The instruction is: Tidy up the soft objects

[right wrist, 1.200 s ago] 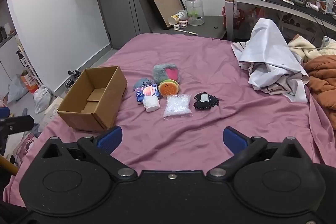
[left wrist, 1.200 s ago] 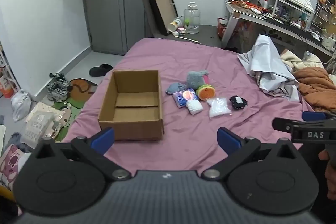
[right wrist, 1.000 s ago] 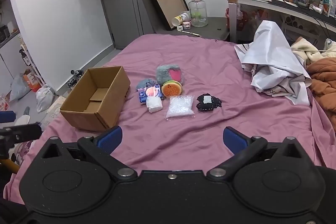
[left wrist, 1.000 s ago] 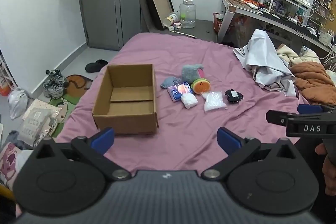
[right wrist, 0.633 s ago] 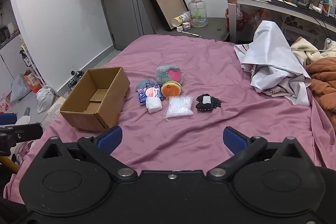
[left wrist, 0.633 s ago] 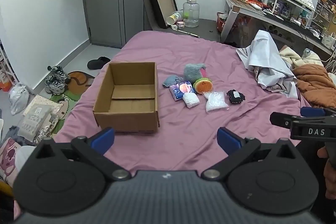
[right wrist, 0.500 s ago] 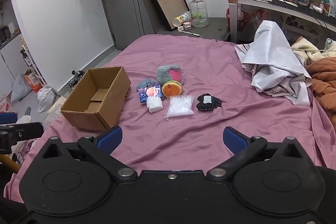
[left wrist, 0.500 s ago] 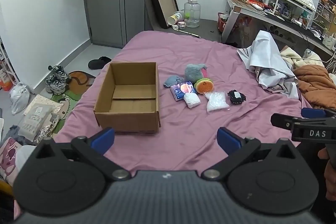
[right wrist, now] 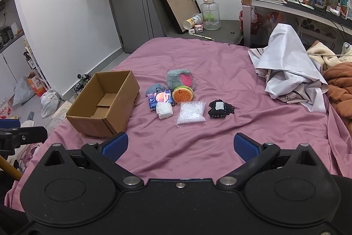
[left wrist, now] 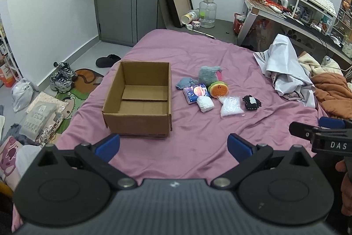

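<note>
An open, empty cardboard box (left wrist: 137, 100) (right wrist: 103, 107) sits on the purple bedsheet (left wrist: 198, 147). To its right lie several soft items: a grey-pink plush (left wrist: 209, 75), an orange burger plush (left wrist: 218, 89), a blue tissue pack (left wrist: 195, 93), a white bundle (left wrist: 205, 104), a clear bag (left wrist: 231, 106) and a black pouch (left wrist: 251, 102). The same items show in the right wrist view, around the clear bag (right wrist: 191, 112). My left gripper (left wrist: 173, 143) is open and empty, near the bed's front edge. My right gripper (right wrist: 180, 145) is open and empty, short of the items.
A white sheet (left wrist: 283, 65) and an orange blanket (left wrist: 332, 94) are heaped at the bed's right. A desk (right wrist: 297, 3) stands at the far right. Shoes, bags and a mat (left wrist: 66, 89) lie on the floor left of the bed. A water jug (left wrist: 208, 12) stands beyond the bed.
Both views shifted slightly; the left gripper drew back and up a little, then settled. Both grippers stayed open and empty. Nothing on the bed moved.
</note>
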